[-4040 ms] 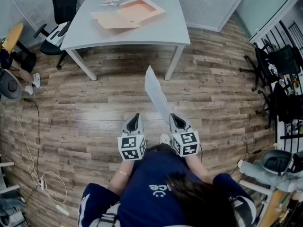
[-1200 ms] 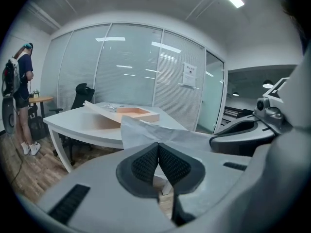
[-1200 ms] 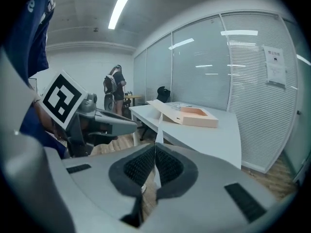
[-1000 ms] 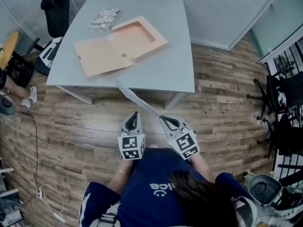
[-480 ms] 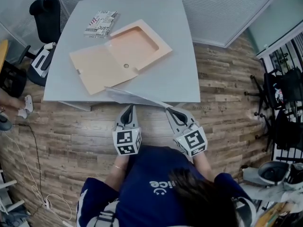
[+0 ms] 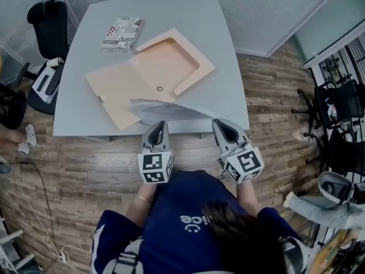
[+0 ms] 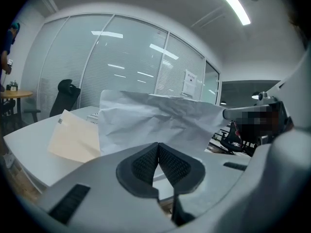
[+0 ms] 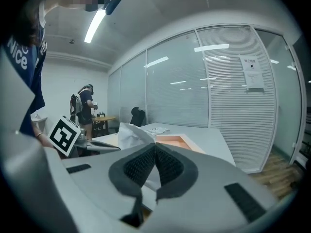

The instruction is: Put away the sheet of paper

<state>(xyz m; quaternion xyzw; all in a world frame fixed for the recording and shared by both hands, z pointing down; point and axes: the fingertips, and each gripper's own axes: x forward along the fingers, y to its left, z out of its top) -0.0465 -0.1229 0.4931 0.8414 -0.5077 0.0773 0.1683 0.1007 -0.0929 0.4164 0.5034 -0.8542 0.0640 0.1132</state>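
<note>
- The left gripper (image 6: 159,124) is held low in front of the person, and its jaws are pressed together with nothing between the pads.
- The right gripper (image 6: 220,123) is held beside it, a little apart. Its jaws are closed on one edge of the sheet of paper (image 6: 165,110) (the white edge is seen between the ribbed pads in the right gripper view).
- The sheet is crumpled. From the right gripper it is stretched to the left, over the near edge of the table (image 6: 228,50). Its near edge lies just beyond the tips of the left gripper; whether they touch it cannot be told.
- Whether the sheet rests on the table top cannot be told either.
- Behind the sheet an open cardboard box (image 6: 171,61) is placed on the table. Its flat flap (image 6: 114,87) is folded out to the left, and in the head view the near corner of the flap is covered by the sheet.
- Farther on, near the left back corner of the table, a printed booklet (image 6: 124,33) is laid.
- A black office chair (image 6: 48,21) is seen at the left side of the table, on the wooden floor (image 6: 85,158).
- A glass wall with blinds (image 6: 256,10) is seen behind the table.
</note>
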